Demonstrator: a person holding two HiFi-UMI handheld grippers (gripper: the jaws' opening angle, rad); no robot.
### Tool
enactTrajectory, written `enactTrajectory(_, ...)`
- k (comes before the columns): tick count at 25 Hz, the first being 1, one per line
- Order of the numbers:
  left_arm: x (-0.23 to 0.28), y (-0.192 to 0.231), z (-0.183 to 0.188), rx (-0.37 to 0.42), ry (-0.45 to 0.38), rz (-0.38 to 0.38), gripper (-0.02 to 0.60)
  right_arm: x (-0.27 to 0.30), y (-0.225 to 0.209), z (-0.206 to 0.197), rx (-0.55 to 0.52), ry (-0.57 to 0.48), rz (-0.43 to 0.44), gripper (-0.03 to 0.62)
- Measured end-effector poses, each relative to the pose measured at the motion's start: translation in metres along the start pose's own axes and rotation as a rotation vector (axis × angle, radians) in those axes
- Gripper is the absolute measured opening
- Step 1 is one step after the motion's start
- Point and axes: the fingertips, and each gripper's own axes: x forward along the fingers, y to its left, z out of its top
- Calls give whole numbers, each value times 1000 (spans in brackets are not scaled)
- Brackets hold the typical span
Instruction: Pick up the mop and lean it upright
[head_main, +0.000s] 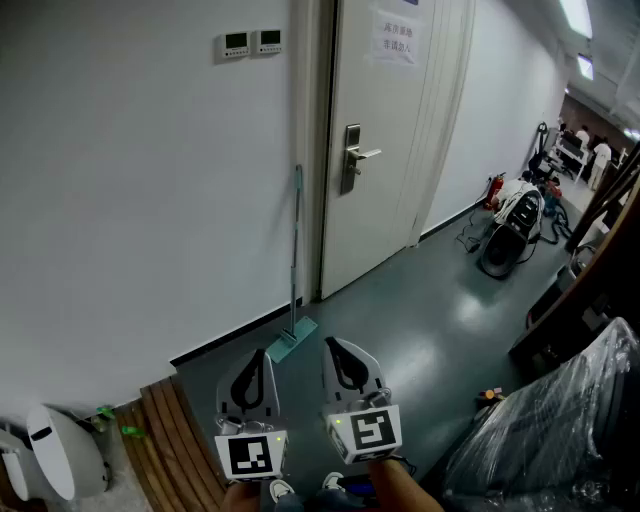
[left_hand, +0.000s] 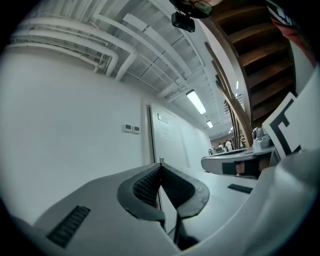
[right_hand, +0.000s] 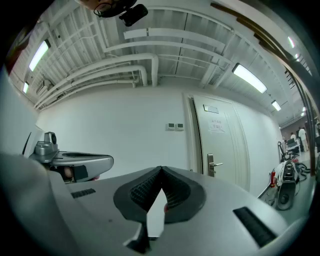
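Corridor, dark glossy floor (head_main: 420, 320), white wall (head_main: 150, 200): slim grey-handled mop with teal flat head (head_main: 297, 250) leaned upright at 12 o'clock, wall-supported, so left gripper (head_main: 262, 354) and right gripper (head_main: 331, 343) hung closed, empty, task seemingly done.

Head view overlooks left gripper (head_main: 256, 365) and right gripper (head_main: 340, 358); all 3 face door (head_main: 385, 220).

Teal mop (head_main: 291, 341), white wall (head_main: 120, 200), white door (head_main: 385, 220), dark grey-green floor (head_main: 420, 320).
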Motion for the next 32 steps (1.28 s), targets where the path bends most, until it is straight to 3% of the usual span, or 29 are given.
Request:
enactTrajectory(18,20,-53,-5,-11,2,10,12,-16,-50,-3,16,-9,-12,17)
enactTrajectory(32,59,-47,-21,-16,2,-10,12,18,-72,-17,-2,7,-42,17)
